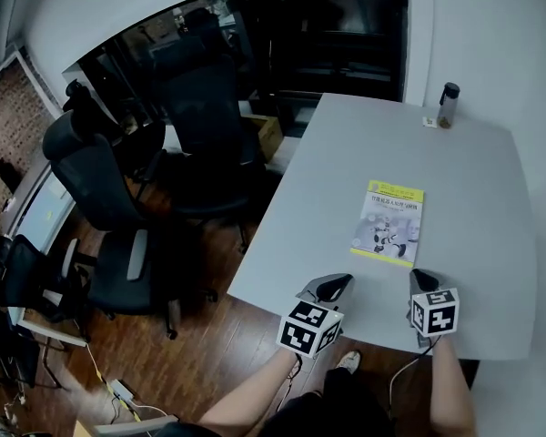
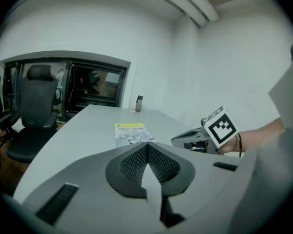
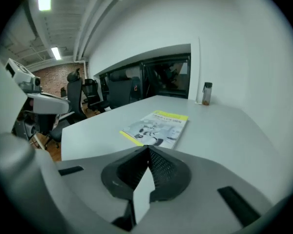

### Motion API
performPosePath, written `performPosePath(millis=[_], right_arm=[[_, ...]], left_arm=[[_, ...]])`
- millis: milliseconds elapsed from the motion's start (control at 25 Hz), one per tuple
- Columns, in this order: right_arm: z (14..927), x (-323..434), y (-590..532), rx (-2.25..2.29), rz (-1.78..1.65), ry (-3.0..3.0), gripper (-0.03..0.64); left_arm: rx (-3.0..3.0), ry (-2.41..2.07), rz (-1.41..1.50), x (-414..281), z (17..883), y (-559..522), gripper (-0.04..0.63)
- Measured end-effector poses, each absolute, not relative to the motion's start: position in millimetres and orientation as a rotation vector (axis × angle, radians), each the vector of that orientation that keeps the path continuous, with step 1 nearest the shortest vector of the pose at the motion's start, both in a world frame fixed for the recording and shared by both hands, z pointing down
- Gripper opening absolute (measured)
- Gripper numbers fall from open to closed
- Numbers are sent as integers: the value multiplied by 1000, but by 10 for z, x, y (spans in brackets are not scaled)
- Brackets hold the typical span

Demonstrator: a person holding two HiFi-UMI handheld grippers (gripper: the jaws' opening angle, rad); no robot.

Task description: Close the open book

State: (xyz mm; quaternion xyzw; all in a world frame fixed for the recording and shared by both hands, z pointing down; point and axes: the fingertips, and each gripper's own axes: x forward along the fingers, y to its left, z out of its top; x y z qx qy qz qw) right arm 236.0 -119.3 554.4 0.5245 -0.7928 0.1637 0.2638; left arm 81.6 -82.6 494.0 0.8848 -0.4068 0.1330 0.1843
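The book point(image 1: 389, 223) lies closed and flat on the grey table point(image 1: 478, 167), its yellow and white cover facing up. It also shows ahead of the jaws in the left gripper view as the book point(image 2: 130, 133) and in the right gripper view as the book point(image 3: 156, 128). My left gripper point(image 1: 338, 285) hovers near the table's front edge, short of the book's near left corner, shut with nothing in it. My right gripper point(image 1: 420, 280) hovers just short of the book's near right corner, also shut and empty. Neither touches the book.
A small dark bottle point(image 1: 448, 105) stands at the table's far right corner beside a small tag. Black office chairs point(image 1: 196, 107) crowd the floor to the left of the table. A white wall runs along the right side.
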Motion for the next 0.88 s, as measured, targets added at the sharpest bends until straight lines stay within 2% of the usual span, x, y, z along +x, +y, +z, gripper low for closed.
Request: performPosePath(millis=[440, 880], right_arm=[[4133, 1498, -42, 1400, 185, -2514, 3], [3479, 1170, 656, 1312, 47, -2678, 3]], left_arm=[[2652, -1142, 177, 657, 4011, 230, 5], [2716, -1092, 108, 760, 3630, 663, 5]])
